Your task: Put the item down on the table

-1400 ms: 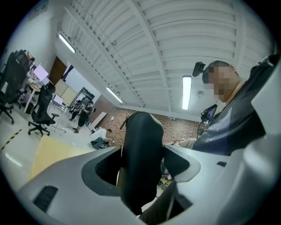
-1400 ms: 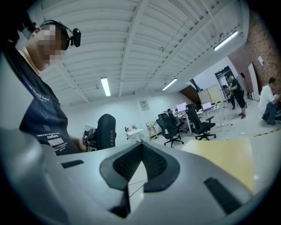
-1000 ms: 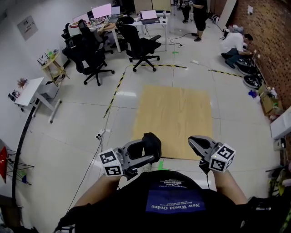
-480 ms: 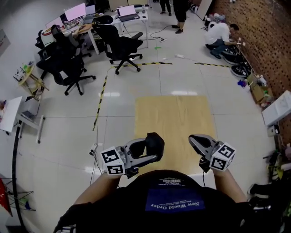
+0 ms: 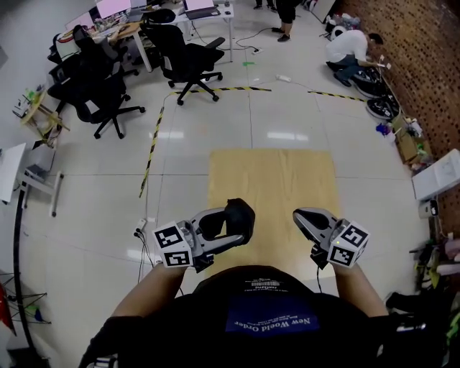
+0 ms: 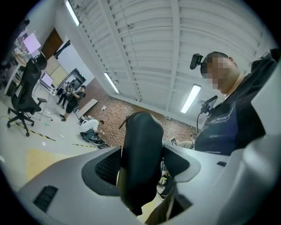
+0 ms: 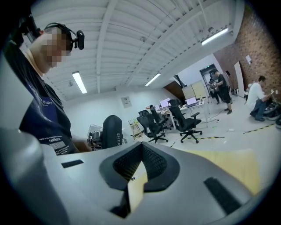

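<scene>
A black, rounded, elongated item (image 5: 239, 216) is clamped between the jaws of my left gripper (image 5: 237, 228), held in front of the person's chest high above the floor. In the left gripper view the item (image 6: 141, 154) stands upright between the two grey fingers (image 6: 101, 169) and hides most of what lies ahead. My right gripper (image 5: 297, 215) hovers level with it, a hand's width to the right, its jaws closed together with nothing in them. The right gripper view shows the item (image 7: 112, 131) off to the left.
Below lies a tan wooden board (image 5: 273, 187) on the glossy tiled floor. Black office chairs (image 5: 183, 54) and desks with monitors (image 5: 122, 18) stand at the far left. A person (image 5: 348, 50) crouches by the brick wall. A white table (image 5: 11, 169) is at the left edge.
The head view has shifted, so the chairs and board sit elsewhere in frame. Both grippers keep the same pose, and the black item stays clamped in the left one.
</scene>
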Tool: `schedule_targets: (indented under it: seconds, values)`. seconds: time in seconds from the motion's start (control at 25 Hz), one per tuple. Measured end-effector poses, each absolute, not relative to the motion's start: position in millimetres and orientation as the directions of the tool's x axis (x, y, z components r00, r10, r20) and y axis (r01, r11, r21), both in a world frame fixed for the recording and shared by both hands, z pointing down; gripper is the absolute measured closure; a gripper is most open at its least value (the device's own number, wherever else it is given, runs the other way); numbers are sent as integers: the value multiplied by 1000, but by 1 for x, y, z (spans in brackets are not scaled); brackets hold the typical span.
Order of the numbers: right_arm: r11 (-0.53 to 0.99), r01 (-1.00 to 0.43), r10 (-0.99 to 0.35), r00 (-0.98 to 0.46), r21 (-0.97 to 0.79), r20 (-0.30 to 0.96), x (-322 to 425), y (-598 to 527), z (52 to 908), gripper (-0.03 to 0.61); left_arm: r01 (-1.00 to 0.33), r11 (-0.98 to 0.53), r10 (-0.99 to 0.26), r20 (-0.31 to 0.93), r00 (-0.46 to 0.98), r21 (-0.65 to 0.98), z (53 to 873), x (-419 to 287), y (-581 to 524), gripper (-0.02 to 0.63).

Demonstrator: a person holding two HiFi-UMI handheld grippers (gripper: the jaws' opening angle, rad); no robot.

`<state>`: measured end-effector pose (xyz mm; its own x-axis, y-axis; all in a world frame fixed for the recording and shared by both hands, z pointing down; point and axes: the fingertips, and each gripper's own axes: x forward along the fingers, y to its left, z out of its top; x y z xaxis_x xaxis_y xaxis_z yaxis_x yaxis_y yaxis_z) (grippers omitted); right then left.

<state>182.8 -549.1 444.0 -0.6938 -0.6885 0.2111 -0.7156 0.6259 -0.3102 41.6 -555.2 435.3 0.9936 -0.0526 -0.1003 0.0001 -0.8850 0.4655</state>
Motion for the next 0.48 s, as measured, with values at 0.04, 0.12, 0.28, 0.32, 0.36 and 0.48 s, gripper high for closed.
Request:
schedule_targets:
  seconds: [0.04, 0.12, 0.28, 0.32, 0.36, 0.48]
  values:
    - [634, -706, -682, -703, -315, 203, 187, -553, 446, 591, -15, -886, -66, -95, 993, 463, 437, 47, -558, 311]
    - [658, -681, -661, -727, -322, 187, 196, -559, 448, 591, -51, -885, -103, -88, 991, 463, 439, 58, -561, 311]
    - [712, -617, -601, -782, -335, 164, 211, -560, 449, 591, -137, -871, -190, -67, 979, 472, 438, 75, -552, 311]
    - [720, -608, -592, -790, -336, 161, 213, -562, 449, 591, -154, -869, -205, -57, 977, 471, 438, 77, -550, 311]
    - [726, -601, -586, -795, -334, 157, 216, -564, 448, 591, -170, -868, -216, -46, 975, 467, 439, 78, -550, 311]
    - [742, -586, -572, -807, -324, 150, 220, -571, 442, 591, -214, -866, -244, -9, 970, 451, 436, 81, -556, 311]
